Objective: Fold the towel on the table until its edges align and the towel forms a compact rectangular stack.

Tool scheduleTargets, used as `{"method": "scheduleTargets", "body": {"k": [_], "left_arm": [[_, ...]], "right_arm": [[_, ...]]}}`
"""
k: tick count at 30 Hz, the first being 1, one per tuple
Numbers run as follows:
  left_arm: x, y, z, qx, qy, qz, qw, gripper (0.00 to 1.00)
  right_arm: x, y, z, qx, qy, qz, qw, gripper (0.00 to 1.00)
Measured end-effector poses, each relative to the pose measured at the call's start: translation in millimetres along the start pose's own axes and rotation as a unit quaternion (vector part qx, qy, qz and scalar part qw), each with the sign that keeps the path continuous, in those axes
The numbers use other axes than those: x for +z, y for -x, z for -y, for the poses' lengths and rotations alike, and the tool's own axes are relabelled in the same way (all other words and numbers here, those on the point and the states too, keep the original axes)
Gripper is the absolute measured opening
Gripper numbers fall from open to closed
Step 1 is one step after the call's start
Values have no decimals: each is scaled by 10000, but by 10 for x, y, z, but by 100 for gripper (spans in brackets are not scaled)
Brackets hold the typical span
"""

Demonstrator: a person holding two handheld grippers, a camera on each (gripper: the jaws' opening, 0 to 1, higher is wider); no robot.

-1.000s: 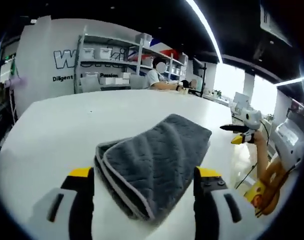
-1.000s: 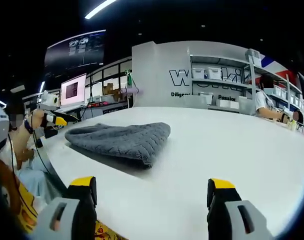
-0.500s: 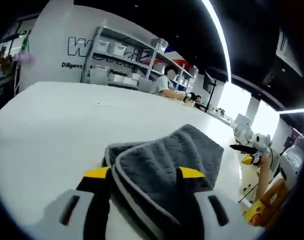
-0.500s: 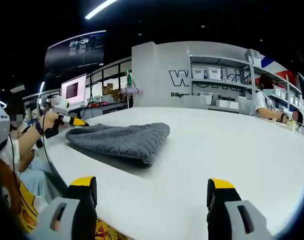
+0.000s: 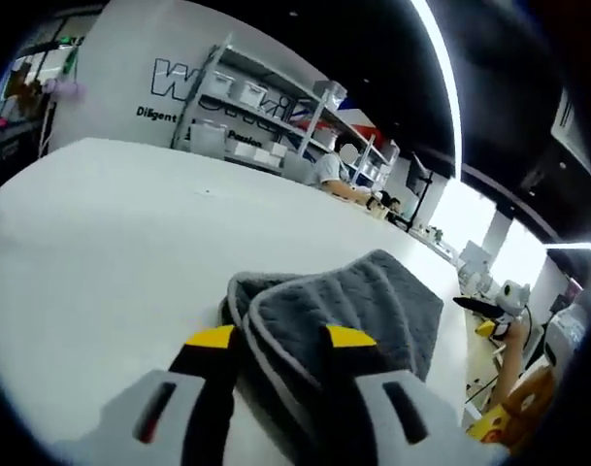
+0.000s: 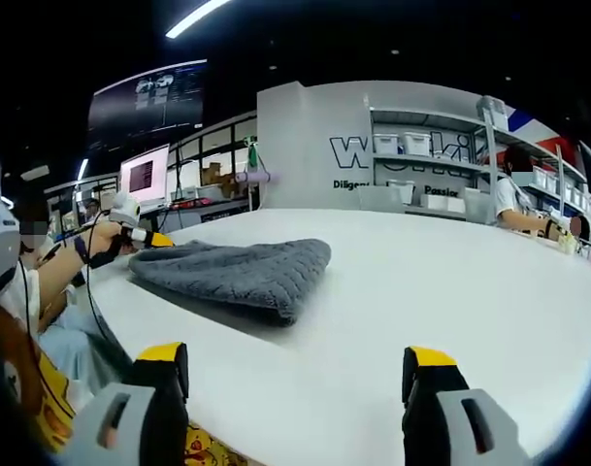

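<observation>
A grey towel (image 5: 363, 296), folded into a thick stack, lies on the white table (image 5: 101, 223). My left gripper (image 5: 280, 338) has its yellow-tipped jaws drawn in on the towel's near corner, and the pale hem runs between them. In the right gripper view the towel (image 6: 242, 267) lies ahead and left of centre. The left gripper (image 6: 145, 236) meets its far left edge there, held by a hand (image 6: 96, 243). My right gripper (image 6: 295, 374) stands open and empty, low over the table's (image 6: 450, 291) near edge and well short of the towel. It also appears as the right gripper (image 5: 487, 307) beyond the table's edge.
Shelves with white bins (image 6: 421, 146) and a seated person (image 6: 518, 199) lie beyond the far side of the table. A lit monitor (image 6: 143, 175) stands at the left. The table's rim curves close to the right gripper's jaws.
The left gripper's jaws narrowed steadily and moved in over the towel's near corner. In the right gripper view, the hand with the left gripper came up to the towel's edge. The right gripper stayed still.
</observation>
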State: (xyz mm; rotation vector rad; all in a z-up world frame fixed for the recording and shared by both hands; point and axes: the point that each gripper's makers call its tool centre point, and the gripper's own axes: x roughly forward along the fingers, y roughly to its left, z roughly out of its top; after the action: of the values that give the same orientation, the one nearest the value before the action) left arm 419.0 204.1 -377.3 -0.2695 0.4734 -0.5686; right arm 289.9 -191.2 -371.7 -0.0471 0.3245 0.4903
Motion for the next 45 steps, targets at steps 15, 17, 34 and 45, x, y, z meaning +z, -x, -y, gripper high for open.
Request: {"method": "scheduleTargets", "body": {"k": [15,17,34,45], "left_arm": [[28,14,-124,269,-214,-25,9994,10],[49,21,-131,303,-272,-9,9992,8],[264,140,-48,499,-830,168,9952,6],[462,238,297,587,-1596,350,9848,6]], "right_arm": [[13,-7,-5,27,14,2,10000,95],[14,-2,-3,25,12,8,10000,95],[8,13,-4,22,0,13,10000,94],[4,25,-5,8,-15,23,10000,94]]}}
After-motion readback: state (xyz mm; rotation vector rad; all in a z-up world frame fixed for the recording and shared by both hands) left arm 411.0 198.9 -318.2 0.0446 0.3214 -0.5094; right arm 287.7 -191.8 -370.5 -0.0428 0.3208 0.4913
